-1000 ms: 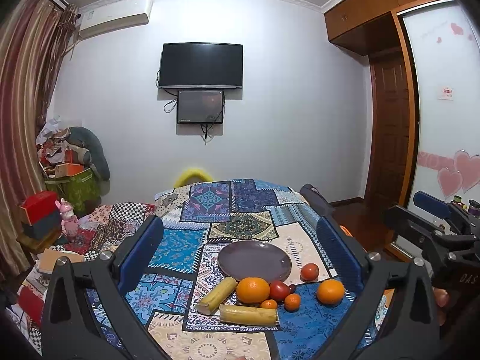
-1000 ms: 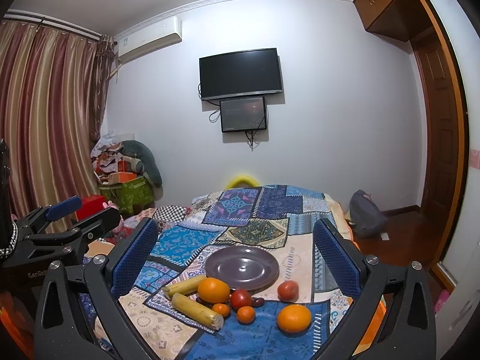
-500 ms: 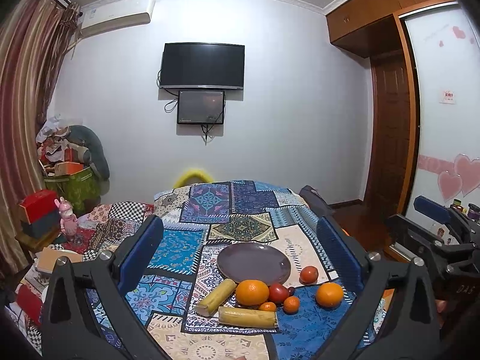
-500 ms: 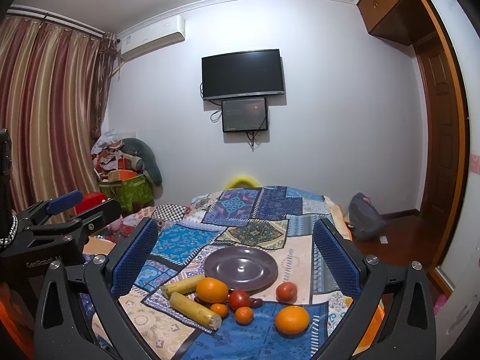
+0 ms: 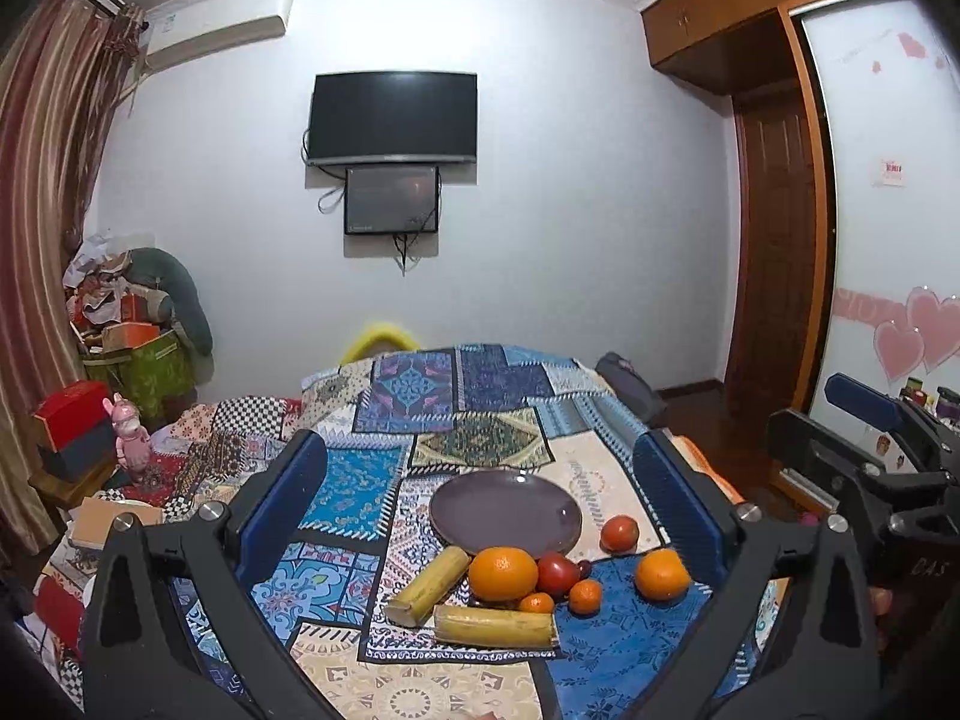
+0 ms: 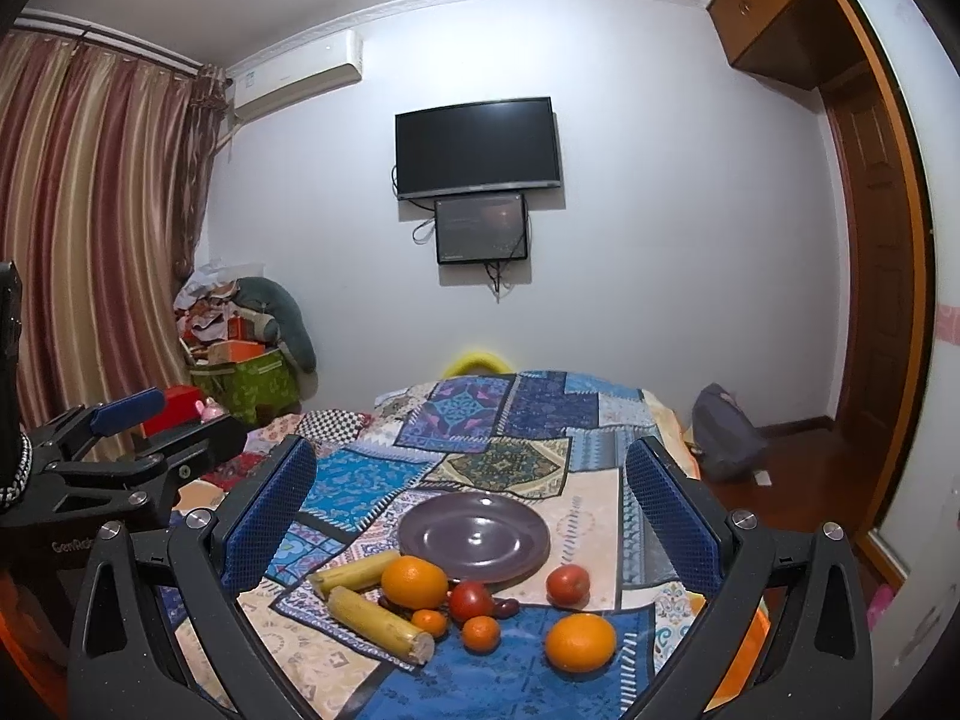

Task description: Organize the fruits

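Fruits lay in a loose cluster on a patchwork cloth (image 6: 528,420) that covered the bed-like surface filling the middle of the room. Beyond it rose a pale wall (image 6: 660,210) bearing a dark television (image 6: 478,147), a smaller screen (image 6: 481,228) just beneath it and an air conditioner (image 6: 297,84) near the ceiling. Striped curtains (image 6: 90,210) hung at the left, a wooden door (image 6: 870,300) stood at the right, and a heap of boxes and bags (image 6: 240,354) filled the far left corner.

On the cloth sat a grey plate (image 6: 474,537) with nothing on it. Just in front of it lay two yellow cane-like sticks (image 6: 379,615), a large orange (image 6: 414,582) touching the plate's near rim, a second orange (image 6: 580,642) well apart to the right, two red tomatoes (image 6: 471,600), one of them off by itself beside the plate, and two small mandarins (image 6: 480,633).

The left gripper (image 5: 480,498) and the right gripper (image 6: 471,498) both hovered above the near edge with their blue pads spread wide, grasping nothing.
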### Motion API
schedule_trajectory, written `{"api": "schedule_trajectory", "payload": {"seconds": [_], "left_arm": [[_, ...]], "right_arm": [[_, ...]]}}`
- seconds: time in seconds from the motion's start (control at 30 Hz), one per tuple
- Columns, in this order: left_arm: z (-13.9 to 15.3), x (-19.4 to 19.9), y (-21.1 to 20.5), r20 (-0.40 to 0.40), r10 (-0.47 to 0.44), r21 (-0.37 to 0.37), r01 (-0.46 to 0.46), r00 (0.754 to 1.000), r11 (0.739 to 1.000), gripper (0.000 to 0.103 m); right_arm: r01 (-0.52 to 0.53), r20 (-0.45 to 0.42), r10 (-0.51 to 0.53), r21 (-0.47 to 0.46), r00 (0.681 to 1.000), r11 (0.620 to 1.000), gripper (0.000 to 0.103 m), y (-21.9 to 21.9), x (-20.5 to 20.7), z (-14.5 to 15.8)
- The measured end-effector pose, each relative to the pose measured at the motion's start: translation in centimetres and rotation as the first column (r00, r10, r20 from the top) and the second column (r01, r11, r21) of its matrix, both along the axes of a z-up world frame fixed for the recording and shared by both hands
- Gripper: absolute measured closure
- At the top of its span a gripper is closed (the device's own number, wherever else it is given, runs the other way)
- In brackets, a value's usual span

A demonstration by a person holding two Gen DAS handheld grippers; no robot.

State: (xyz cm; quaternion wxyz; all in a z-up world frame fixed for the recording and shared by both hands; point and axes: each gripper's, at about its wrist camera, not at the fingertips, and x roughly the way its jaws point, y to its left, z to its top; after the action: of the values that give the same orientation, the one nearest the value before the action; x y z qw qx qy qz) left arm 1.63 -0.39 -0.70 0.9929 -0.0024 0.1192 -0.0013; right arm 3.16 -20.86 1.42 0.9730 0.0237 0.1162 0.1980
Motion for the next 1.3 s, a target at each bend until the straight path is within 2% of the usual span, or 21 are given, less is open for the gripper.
{"api": "schedule_trajectory", "payload": {"seconds": [0.07, 0.2, 0.3, 0.4, 0.57, 0.63, 0.7, 0.8, 0.93, 1.13, 1.3], "left_arm": [[-0.4, 0.7, 0.0, -0.021, 0.007, 0.007, -0.006, 1.0, 1.0, 0.002], [-1.5, 2.6, 0.4, -0.092, -0.008, -0.004, 0.007, 0.996, 1.0, 0.015], [-2.7, 4.2, 0.8, -0.153, -0.03, -0.025, 0.027, 0.988, 0.999, 0.021], [-4.2, 5.8, 1.0, -0.207, -0.039, -0.036, 0.032, 0.978, 0.999, 0.022], [-6.5, 8.5, 1.2, -0.301, -0.064, -0.067, 0.046, 0.951, 0.997, 0.03], [-7.6, 9.5, 1.2, -0.337, -0.072, -0.069, 0.051, 0.939, 0.996, 0.034], [-8.5, 10.5, 1.2, -0.369, -0.079, -0.069, 0.058, 0.926, 0.996, 0.04], [-10.3, 12.2, 1.0, -0.434, -0.102, -0.083, 0.073, 0.895, 0.994, 0.049], [-12.3, 14.4, 0.7, -0.498, -0.123, -0.1, 0.084, 0.858, 0.991, 0.05], [-14.3, 16.4, 0.1, -0.548, -0.138, -0.108, 0.094, 0.825, 0.99, 0.05], [-15.5, 17.8, 0.1, -0.582, -0.145, -0.122, 0.09, 0.801, 0.988, 0.046]], "right_arm": [[0.01, -0.028, -0.01, 0.0, 1.0, 1.0, 0.0, -0.5, 0.8, -0.6], [0.055, -0.097, -0.058, -0.027, 0.994, 0.998, 0.001, -1.6, 2.6, -2.2], [0.06, -0.151, -0.065, -0.038, 0.986, 0.998, 0.006, -2.4, 3.9, -3.4], [0.072, -0.195, -0.084, -0.065, 0.977, 0.995, 0.012, -2.8, 4.8, -4.6], [0.074, -0.284, -0.091, -0.069, 0.955, 0.995, 0.017, -3.7, 6.6, -6.4], [0.064, -0.32, -0.085, -0.074, 0.944, 0.995, 0.025, -3.7, 7.4, -7.2], [0.055, -0.354, -0.081, -0.082, 0.932, 0.995, 0.026, -4.0, 8.1, -8.1], [0.051, -0.397, -0.088, -0.102, 0.914, 0.994, 0.028, -4.1, 9.0, -9.5], [0.038, -0.45, -0.089, -0.12, 0.888, 0.992, 0.037, -4.3, 9.8, -11.0], [0.013, -0.538, -0.075, -0.117, 0.839, 0.993, 0.037, -4.5, 11.0, -13.1], [-0.003, -0.593, -0.063, -0.11, 0.803, 0.994, 0.037, -4.3, 11.8, -14.6]]}}
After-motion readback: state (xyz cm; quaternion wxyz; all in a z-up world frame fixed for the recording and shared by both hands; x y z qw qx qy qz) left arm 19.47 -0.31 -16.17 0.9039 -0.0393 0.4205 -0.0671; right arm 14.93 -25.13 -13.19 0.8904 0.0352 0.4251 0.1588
